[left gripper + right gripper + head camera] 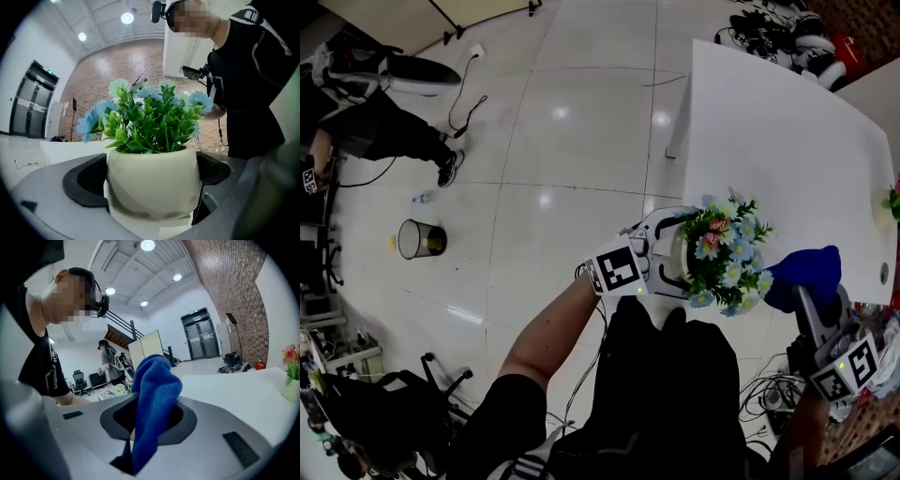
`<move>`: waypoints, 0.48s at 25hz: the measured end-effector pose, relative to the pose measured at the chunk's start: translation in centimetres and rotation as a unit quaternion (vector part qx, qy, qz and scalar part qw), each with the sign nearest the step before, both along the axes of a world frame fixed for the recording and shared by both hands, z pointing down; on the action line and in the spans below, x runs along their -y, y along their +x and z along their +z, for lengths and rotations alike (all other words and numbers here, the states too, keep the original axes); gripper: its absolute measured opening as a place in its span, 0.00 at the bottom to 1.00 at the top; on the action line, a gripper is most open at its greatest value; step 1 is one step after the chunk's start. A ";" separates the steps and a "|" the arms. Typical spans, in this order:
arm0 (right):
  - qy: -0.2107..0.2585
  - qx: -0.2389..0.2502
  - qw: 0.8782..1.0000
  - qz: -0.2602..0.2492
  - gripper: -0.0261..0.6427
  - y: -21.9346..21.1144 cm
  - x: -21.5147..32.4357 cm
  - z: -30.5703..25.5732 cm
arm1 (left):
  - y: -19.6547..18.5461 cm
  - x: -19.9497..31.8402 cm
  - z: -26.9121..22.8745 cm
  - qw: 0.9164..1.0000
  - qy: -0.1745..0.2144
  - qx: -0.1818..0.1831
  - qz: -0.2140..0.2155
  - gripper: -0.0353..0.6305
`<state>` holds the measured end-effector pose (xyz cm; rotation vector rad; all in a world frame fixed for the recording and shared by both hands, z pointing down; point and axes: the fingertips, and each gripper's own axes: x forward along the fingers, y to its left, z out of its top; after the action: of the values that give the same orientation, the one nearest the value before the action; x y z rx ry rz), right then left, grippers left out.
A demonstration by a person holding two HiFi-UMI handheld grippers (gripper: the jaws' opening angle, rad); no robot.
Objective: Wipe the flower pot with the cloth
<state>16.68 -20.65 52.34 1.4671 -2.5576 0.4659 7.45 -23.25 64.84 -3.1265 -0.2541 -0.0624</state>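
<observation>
Left gripper (668,263) jaws clamp the flower pot (152,180); right gripper (815,302) jaws pinch the cloth (157,394), both at the white table (787,141) near edge. Left of the table: glossy floor (572,159), bin (422,238).

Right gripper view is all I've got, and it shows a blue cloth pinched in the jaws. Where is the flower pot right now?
Observer: The left gripper holds the flower pot, jaws closed on its cream sides.
Operator: Is my cloth touching it?
Observer: In the head view the cloth sits right beside the flowers, on their right. Contact with the pot isn't visible.
Operator: Where's the table?
Observer: The pot is at the near corner of the white table.
</observation>
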 end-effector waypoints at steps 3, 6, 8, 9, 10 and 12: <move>0.001 0.000 1.000 -0.002 0.16 0.3 -0.3 -0.1 | -0.4 -0.1 -0.5 1.000 -0.013 -0.011 0.000 0.95; 0.000 -0.003 1.000 0.000 0.16 0.8 -0.6 0.1 | -0.7 0.3 -1.0 0.999 -0.039 -0.029 -0.015 0.95; 0.000 -0.001 1.000 0.001 0.16 0.9 -1.0 0.0 | -1.2 0.3 -1.3 0.998 -0.051 -0.039 -0.028 0.95; 0.002 -0.001 1.000 0.003 0.16 0.8 -1.0 -0.3 | -1.5 0.5 -1.8 0.996 -0.061 -0.048 -0.035 0.95; 0.004 0.000 1.000 0.005 0.16 0.8 -0.8 -0.6 | -2.0 1.0 -2.6 0.995 -0.073 -0.058 -0.042 0.95; 0.007 0.003 1.000 0.010 0.16 0.6 -0.3 -1.4 | -2.7 1.9 -5.1 0.992 -0.087 -0.079 -0.049 0.95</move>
<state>17.32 -20.32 50.99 1.4996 -2.5594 0.4560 4.74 -25.18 59.78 -3.2907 -0.1086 0.2197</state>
